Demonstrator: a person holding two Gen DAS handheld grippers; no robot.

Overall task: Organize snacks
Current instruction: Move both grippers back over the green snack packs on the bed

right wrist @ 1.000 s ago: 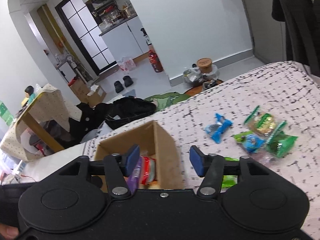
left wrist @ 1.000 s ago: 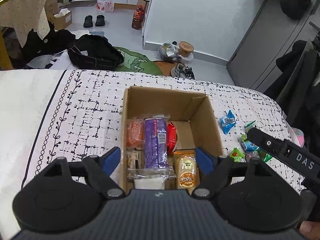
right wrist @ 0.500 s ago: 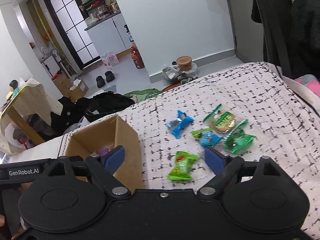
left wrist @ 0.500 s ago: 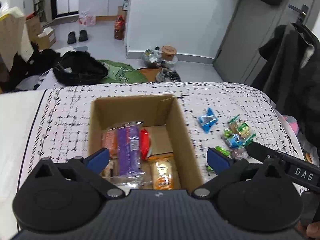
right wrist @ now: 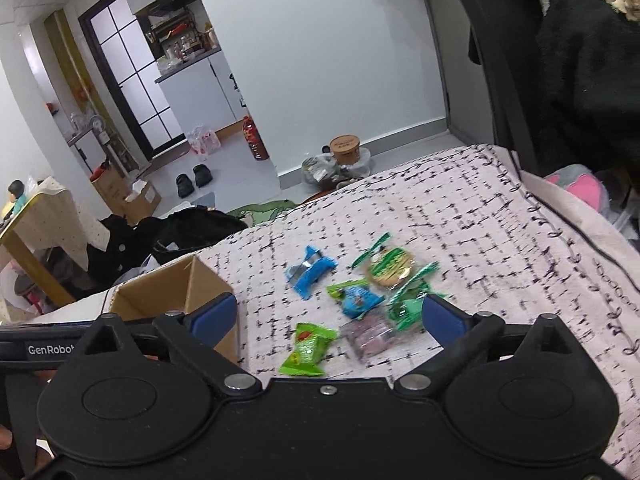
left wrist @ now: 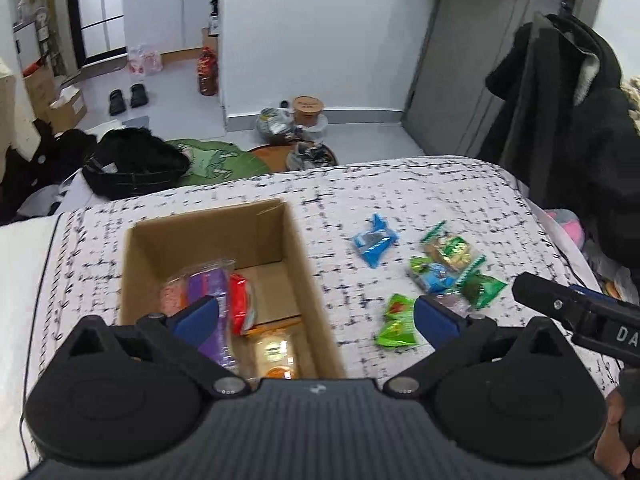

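Observation:
An open cardboard box [left wrist: 304,280] sits on the patterned bed cover and holds purple, red and orange snack packs [left wrist: 208,292]. Its corner shows in the right wrist view [right wrist: 188,288]. Loose snacks lie to its right: a blue pack [left wrist: 374,240] [right wrist: 310,274], a bright green pack [left wrist: 396,322] [right wrist: 306,348], a cookie pack [right wrist: 390,266], a blue-green pack [right wrist: 356,298] and a purplish pack [right wrist: 368,336]. My left gripper [left wrist: 316,316] is open and empty above the box's right wall. My right gripper [right wrist: 326,318] is open and empty just above the loose snacks.
The patterned bed cover [right wrist: 480,216] ends at a far edge, with floor clutter beyond: a black bag [left wrist: 136,160], a green mat [left wrist: 216,160] and shoes. Dark coats [left wrist: 568,120] hang at the right. The right gripper's body [left wrist: 576,312] shows at the left view's right edge.
Both grippers have moved right, from over the box towards the loose snacks. The right gripper's jaws have opened wider. The box has slid left in both views.

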